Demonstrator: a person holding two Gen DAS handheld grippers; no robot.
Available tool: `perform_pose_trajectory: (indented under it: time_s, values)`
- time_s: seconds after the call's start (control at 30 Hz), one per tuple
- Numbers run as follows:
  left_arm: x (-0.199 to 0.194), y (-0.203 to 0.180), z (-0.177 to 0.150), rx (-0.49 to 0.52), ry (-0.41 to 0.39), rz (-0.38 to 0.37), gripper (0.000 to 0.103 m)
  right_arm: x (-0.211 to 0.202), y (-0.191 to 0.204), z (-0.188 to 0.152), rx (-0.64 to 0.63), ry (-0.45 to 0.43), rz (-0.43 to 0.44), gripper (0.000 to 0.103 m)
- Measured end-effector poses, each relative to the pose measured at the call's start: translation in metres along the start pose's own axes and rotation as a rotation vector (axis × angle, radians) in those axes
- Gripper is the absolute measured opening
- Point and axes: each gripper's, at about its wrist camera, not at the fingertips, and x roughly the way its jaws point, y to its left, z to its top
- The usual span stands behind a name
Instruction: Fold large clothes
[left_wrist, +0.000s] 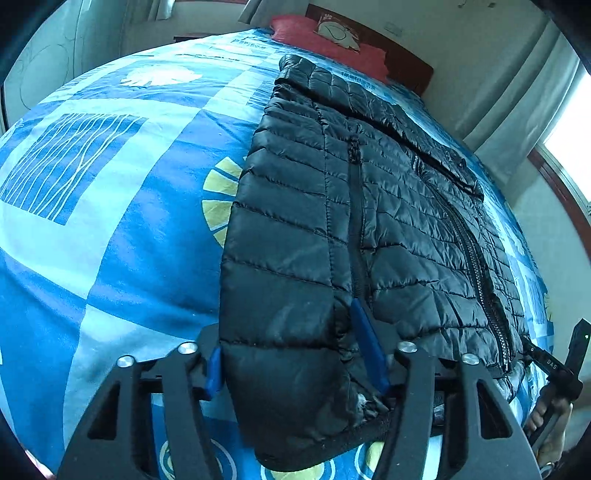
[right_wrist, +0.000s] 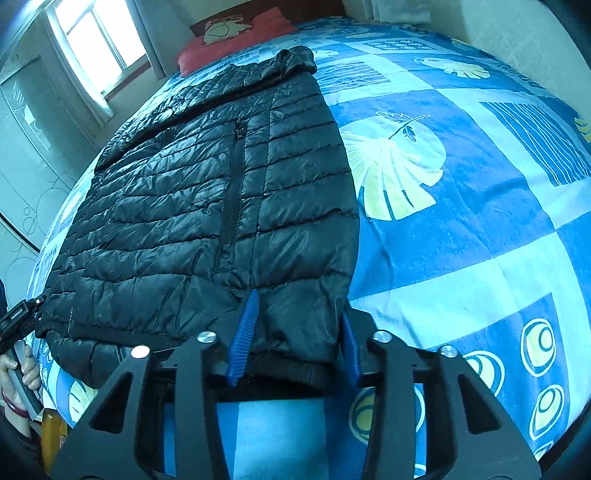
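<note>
A black quilted puffer jacket (left_wrist: 369, 221) (right_wrist: 203, 184) lies flat on the bed, zipped front up, collar toward the pillows. In the left wrist view my left gripper (left_wrist: 286, 328) has its blue pads (left_wrist: 369, 347) pressed into the jacket's near hem corner, with puffy fabric filling the gap. In the right wrist view my right gripper (right_wrist: 299, 301) clamps the opposite hem corner, and the ribbed hem bulges between its blue fingers (right_wrist: 242, 339). Each view catches the other gripper at its edge, the right gripper (left_wrist: 565, 365) and the left gripper (right_wrist: 18, 317), each held in a person's hand.
The blue patterned bedspread (left_wrist: 110, 240) (right_wrist: 461, 221) stretches wide beside the jacket. Red pillows (left_wrist: 332, 40) (right_wrist: 236, 33) lie at the headboard. A window with curtains (right_wrist: 99, 40) and a glass-fronted wardrobe (right_wrist: 22, 147) stand beside the bed.
</note>
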Motion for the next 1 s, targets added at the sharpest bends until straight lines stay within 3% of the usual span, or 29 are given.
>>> perform_pose_trajectory:
  time_s: [0.2,0.33,0.77,1.0]
  values:
    - [-0.007,0.004,0.0,-0.058,-0.024,-0.022,0.023,-0.007,0.0,0.001,0.047,-0.025,0.05,0.015]
    - [-0.016,0.006,0.0,-0.089,-0.044,-0.049,0.015,-0.019,0.001,0.0,0.065,-0.073,0.079,0.012]
    - [-0.077,-0.007,-0.001,-0.11,-0.082,-0.087,0.013,-0.088,0.001,-0.016,0.148,-0.136,0.176,0.011]
    - [-0.113,-0.005,-0.017,-0.119,-0.096,-0.113,0.012,-0.119,0.003,-0.031,0.157,-0.146,0.218,0.011]
